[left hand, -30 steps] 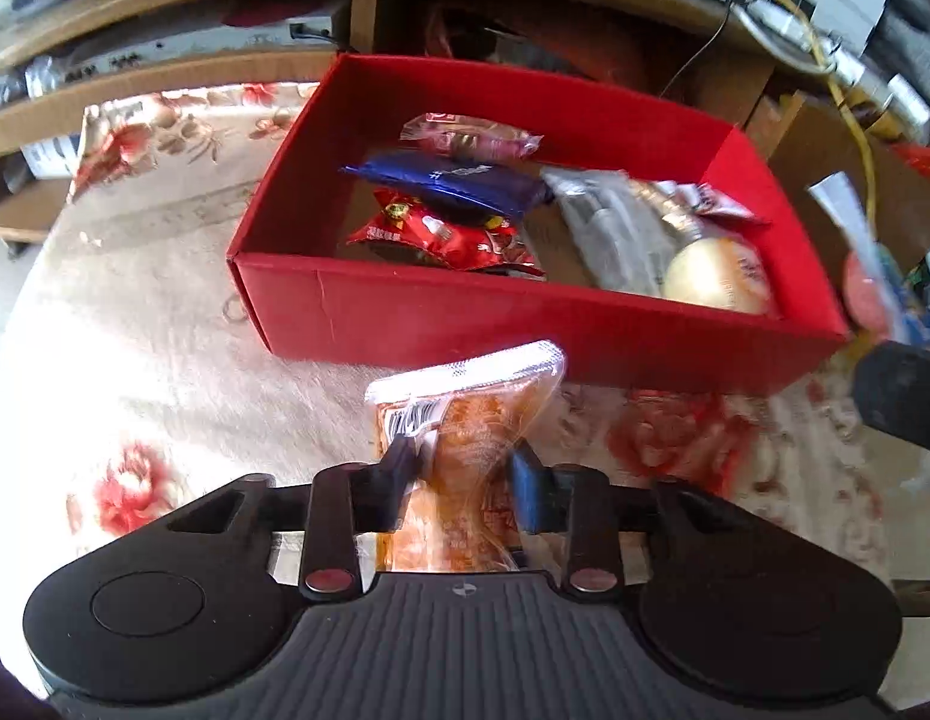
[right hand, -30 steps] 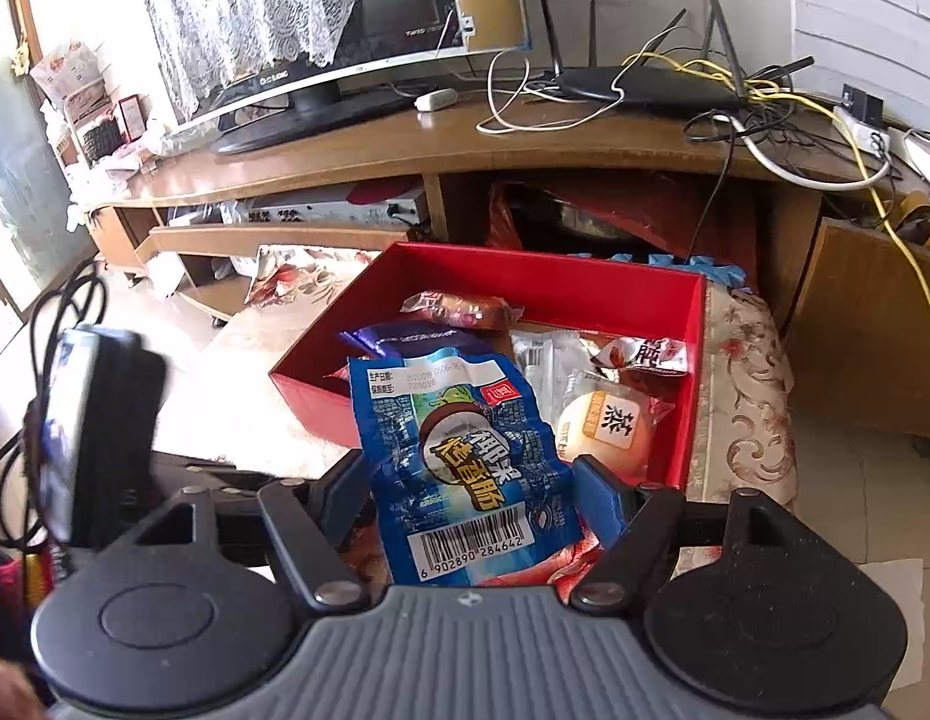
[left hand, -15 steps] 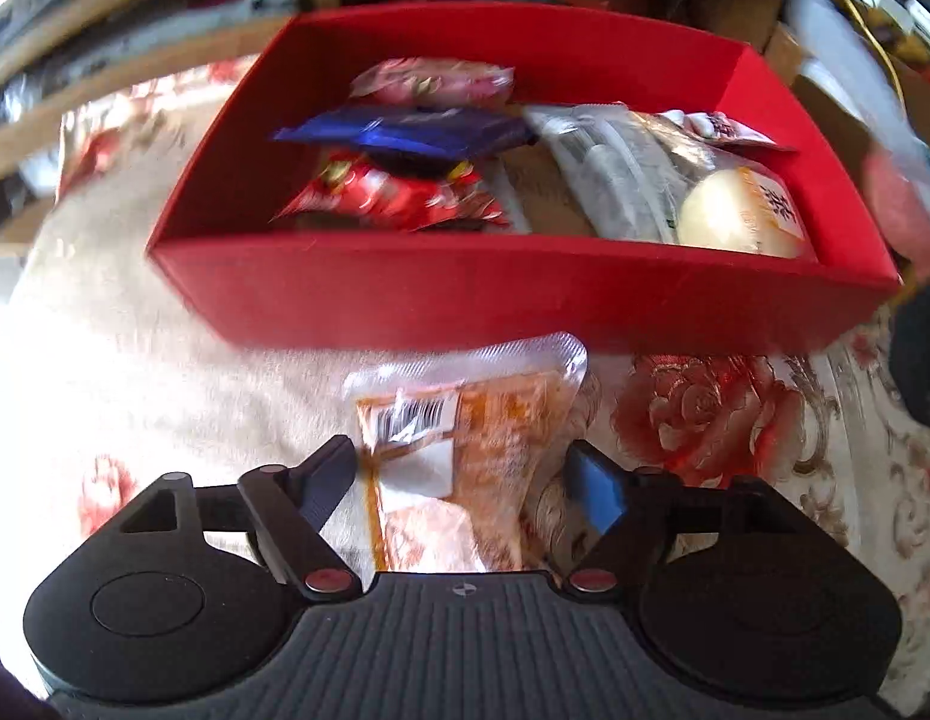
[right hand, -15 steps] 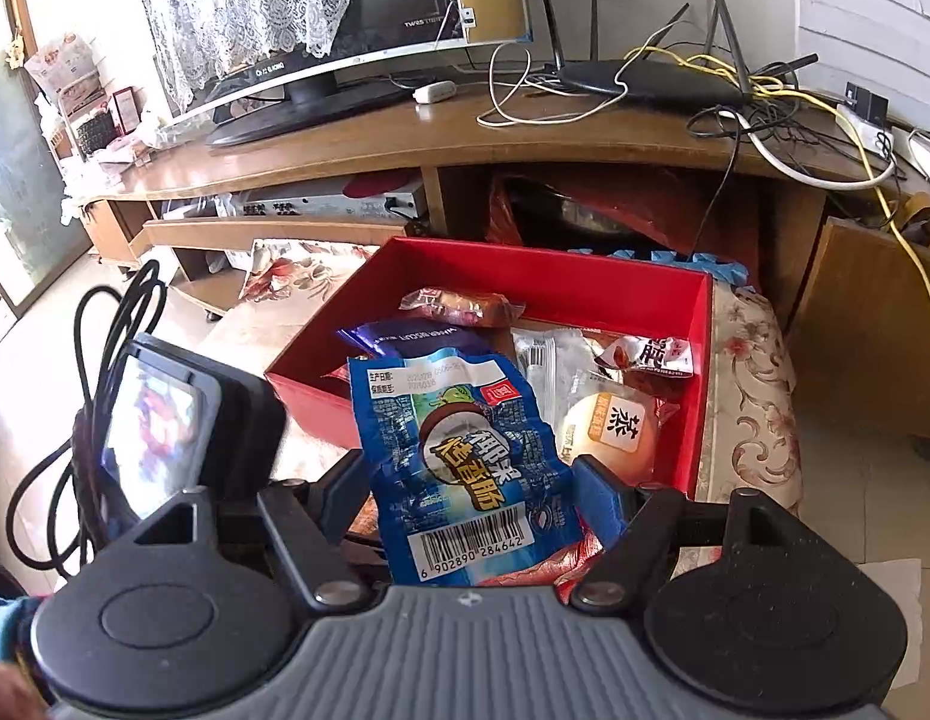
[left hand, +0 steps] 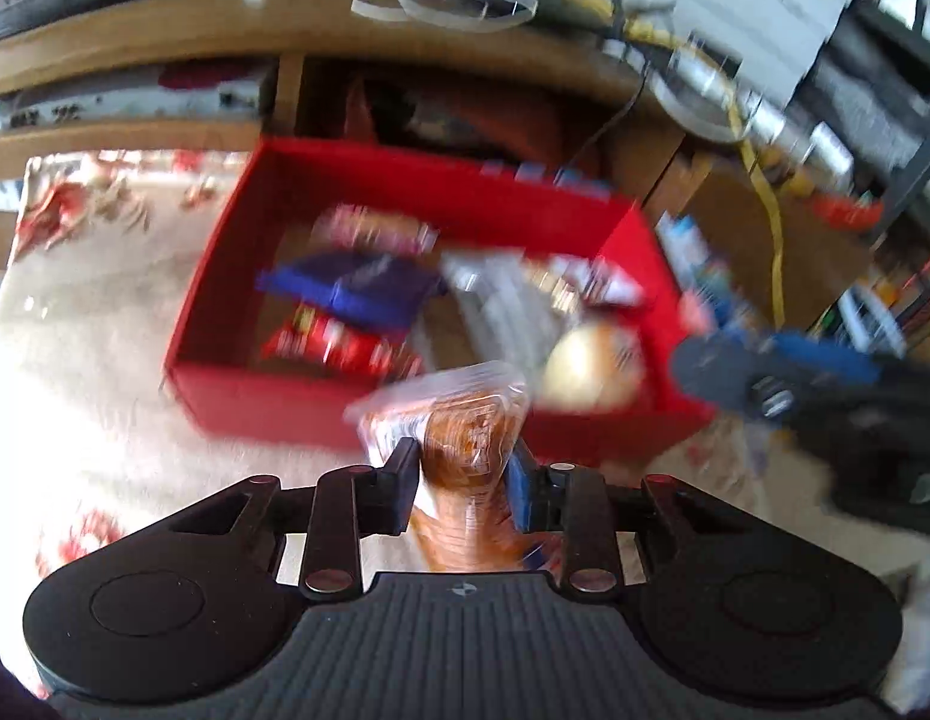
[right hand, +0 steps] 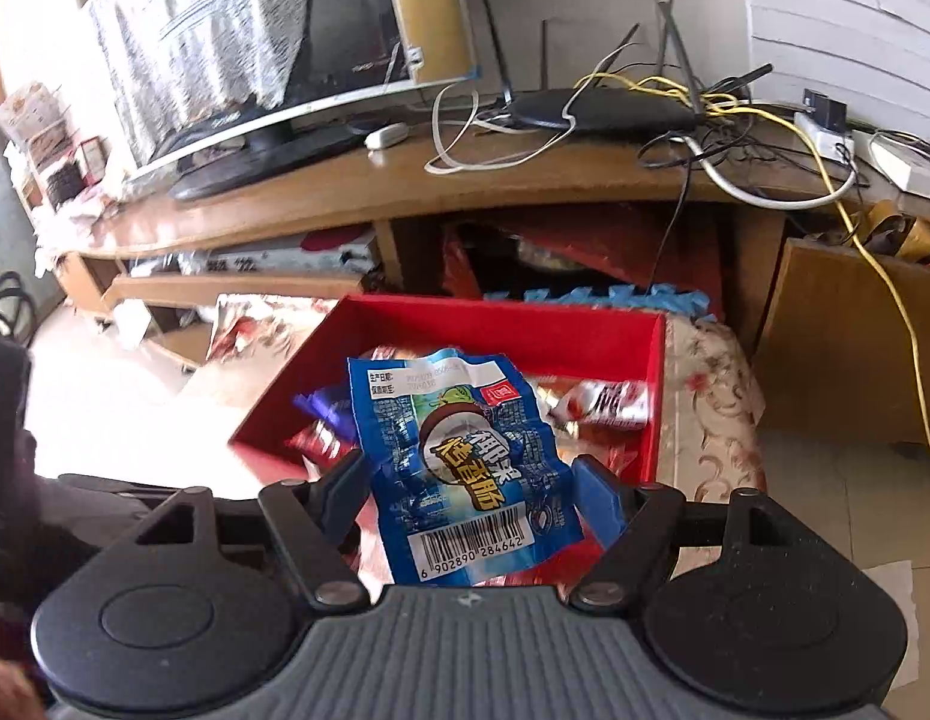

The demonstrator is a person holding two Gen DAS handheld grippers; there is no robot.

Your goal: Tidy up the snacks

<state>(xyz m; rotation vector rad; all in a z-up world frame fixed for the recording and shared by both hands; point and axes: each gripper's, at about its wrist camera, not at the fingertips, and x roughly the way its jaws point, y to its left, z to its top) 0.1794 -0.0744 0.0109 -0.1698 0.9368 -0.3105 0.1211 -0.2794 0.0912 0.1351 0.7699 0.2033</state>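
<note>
Both hands are loaded right now: the left gripper (left hand: 462,471) has just clamped down again on the orange snack pack (left hand: 462,420), squeezing its waist, and it hangs in the air just in front of the near wall of the red box (left hand: 225,300). The right gripper (right hand: 465,480) is clenched on the blue snack bag (right hand: 465,456), held up over the box's near right corner. If I were doing this, I'd carry the orange one clear over the wall before letting go, since a low pass could catch the rim, and aim for the bare cardboard patch in the middle. Drop them one at a time so the grippers don't bump. Count: two packs in the grippers, and roughly six already in the box as far as I can tell (pink, dark blue, red, clear, round yellowish, a small red-white one); the left view is blurry so don't quote me
</note>
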